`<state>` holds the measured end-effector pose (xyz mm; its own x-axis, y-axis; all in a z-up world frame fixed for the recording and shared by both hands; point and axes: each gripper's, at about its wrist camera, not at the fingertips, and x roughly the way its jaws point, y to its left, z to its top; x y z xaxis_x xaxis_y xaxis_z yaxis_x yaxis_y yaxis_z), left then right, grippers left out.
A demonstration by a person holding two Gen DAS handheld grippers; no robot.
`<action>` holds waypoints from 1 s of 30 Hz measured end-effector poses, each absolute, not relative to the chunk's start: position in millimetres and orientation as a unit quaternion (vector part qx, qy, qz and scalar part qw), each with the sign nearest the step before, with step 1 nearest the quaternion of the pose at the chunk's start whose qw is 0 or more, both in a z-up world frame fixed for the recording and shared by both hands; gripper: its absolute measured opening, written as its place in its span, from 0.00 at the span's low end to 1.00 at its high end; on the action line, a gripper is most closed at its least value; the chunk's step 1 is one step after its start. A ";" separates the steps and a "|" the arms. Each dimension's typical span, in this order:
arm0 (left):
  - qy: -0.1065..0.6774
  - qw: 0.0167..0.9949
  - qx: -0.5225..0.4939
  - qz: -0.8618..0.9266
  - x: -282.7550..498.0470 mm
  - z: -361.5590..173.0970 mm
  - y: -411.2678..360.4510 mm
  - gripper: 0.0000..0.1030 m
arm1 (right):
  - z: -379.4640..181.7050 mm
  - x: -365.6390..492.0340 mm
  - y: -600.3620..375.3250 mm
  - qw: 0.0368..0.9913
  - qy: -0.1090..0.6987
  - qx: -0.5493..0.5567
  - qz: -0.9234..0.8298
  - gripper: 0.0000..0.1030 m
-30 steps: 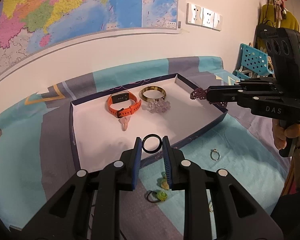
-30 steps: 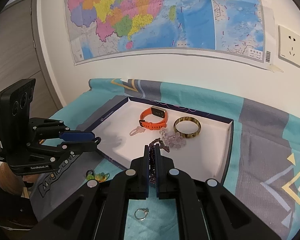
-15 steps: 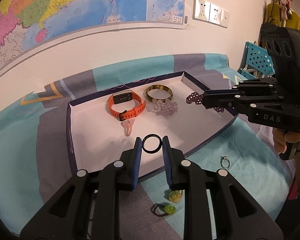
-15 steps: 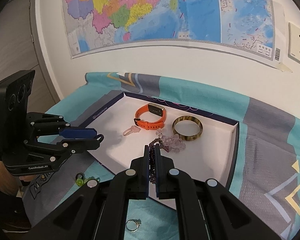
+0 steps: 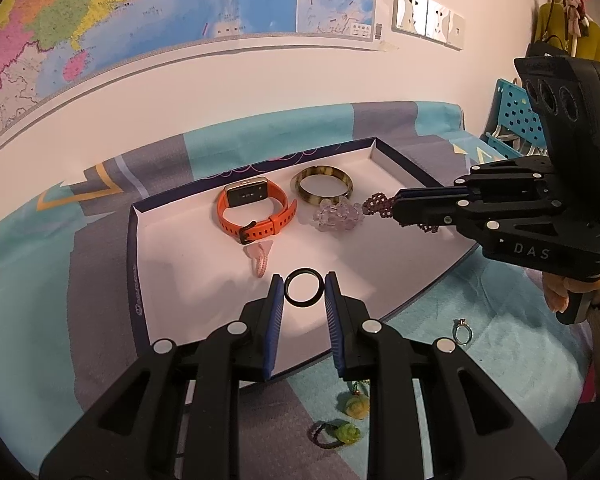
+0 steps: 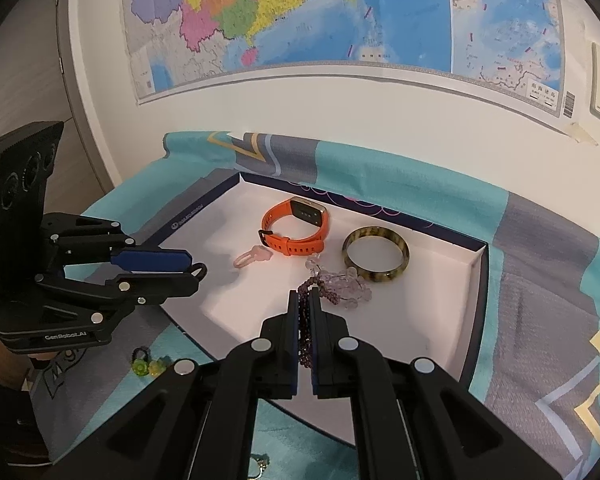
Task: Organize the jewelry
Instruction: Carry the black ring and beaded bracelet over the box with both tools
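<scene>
Two pieces are being carried over the white tray (image 5: 188, 280) for placing: a black ring (image 5: 304, 289) is being pinched in the narrow left claw (image 5: 302, 294), a dark beaded bracelet (image 6: 307, 320) clamped in the right claw (image 6: 305, 312), just short of the clear bead bracelet (image 6: 346, 286); lowering and releasing on bare tray is being called for next

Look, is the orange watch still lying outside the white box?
No, the orange watch lies inside the white box, beside the brownish bangle.

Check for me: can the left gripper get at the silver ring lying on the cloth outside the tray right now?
Probably not yet. The left gripper is already shut on a black ring, so it must set that down first. The silver ring itself lies uncovered on the cloth.
</scene>
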<state>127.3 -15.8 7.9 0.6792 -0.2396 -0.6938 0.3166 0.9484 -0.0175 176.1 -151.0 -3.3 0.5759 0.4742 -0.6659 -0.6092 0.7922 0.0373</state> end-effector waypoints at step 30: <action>0.392 0.907 0.065 -0.140 147.2 -4.2 -20.4 0.21 | -21.4 190.8 -135.2 0.872 0.359 -0.142 0.301 0.03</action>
